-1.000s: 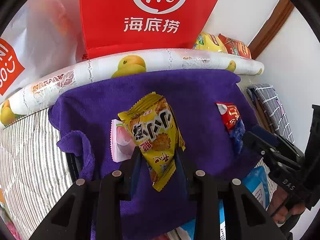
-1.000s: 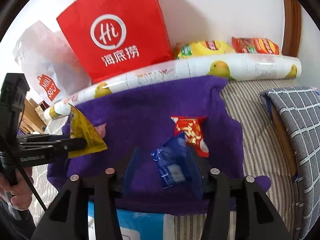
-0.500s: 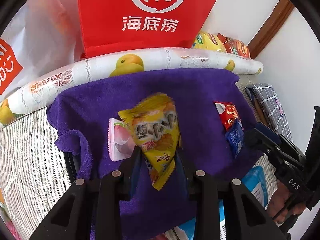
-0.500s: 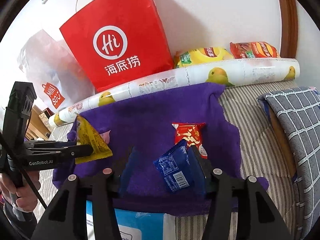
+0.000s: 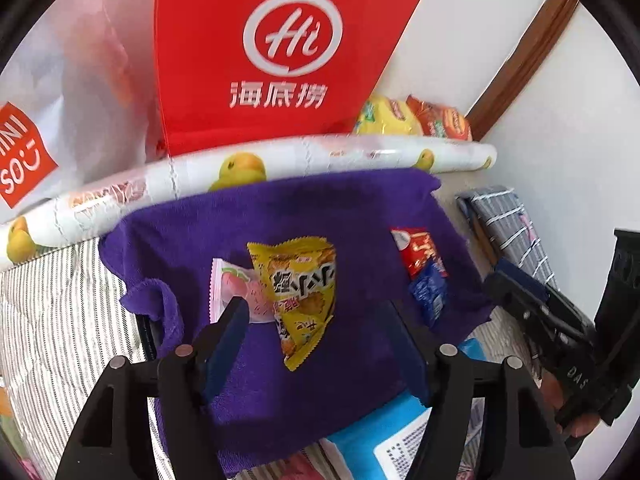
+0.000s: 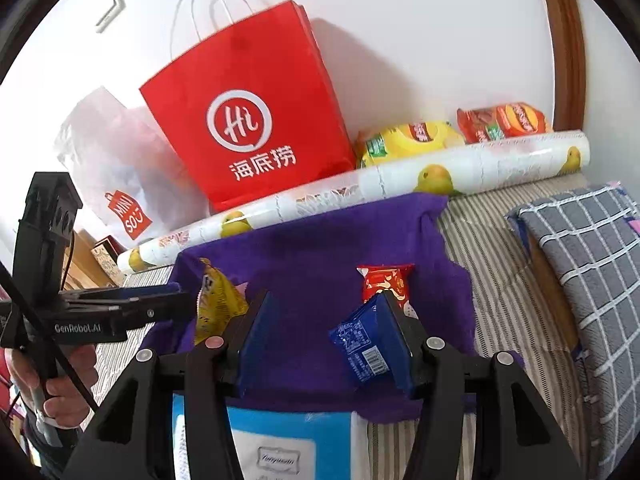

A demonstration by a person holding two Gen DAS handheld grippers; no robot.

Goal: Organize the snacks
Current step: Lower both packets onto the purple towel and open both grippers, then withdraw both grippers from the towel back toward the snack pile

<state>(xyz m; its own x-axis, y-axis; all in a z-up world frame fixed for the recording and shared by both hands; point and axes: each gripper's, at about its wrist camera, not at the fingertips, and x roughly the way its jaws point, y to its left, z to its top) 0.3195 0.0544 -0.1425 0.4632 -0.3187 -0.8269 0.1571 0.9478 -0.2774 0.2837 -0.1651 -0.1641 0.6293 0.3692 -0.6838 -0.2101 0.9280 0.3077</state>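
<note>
Snacks on purple towel: both grippers spread wide (red bag behind).

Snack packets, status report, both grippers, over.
Left gripper open, yellow packet ungripped between its fingers, overlapping pink packet. Right gripper open, blue packet beside one finger, overlapping red packet. All over purple towel. No obstruction seen.

A towel lies spread on the striped bed cover, with a snack packet at its middle overlapping a peach-printed sachet to its left — two more packets lie stacked toward the right edge. Behind the towel runs a rolled sheet; behind that, a paper bag and two chip bags stand against the wall.
</note>
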